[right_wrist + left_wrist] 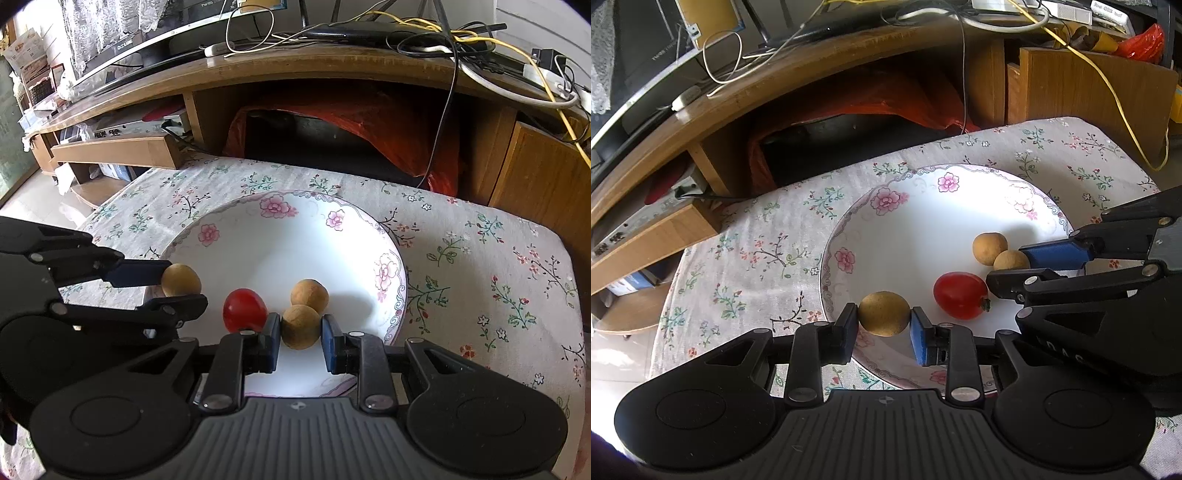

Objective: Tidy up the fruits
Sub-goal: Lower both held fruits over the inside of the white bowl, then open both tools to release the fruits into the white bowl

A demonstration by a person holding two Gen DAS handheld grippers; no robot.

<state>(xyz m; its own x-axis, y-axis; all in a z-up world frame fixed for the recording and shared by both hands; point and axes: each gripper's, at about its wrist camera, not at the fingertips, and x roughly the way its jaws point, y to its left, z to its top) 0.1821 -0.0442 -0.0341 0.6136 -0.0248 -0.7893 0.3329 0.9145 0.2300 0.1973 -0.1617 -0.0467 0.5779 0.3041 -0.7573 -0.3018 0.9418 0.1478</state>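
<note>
1. The left gripper (884, 325) pinches a small, light, firm-shelled longan (884, 313) across its middle, over the plate (916, 206) near the rim.
2. The right gripper (300, 338) straddles a second longan (300, 326); whether it grips cannot be told.
3. Beyond lie a soft, bruisable cherry tomato (244, 310) and a third longan (309, 292).

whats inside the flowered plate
Two tan round fruits and a red tomato lie in the plate; its near part is hidden by the tools.
</note>
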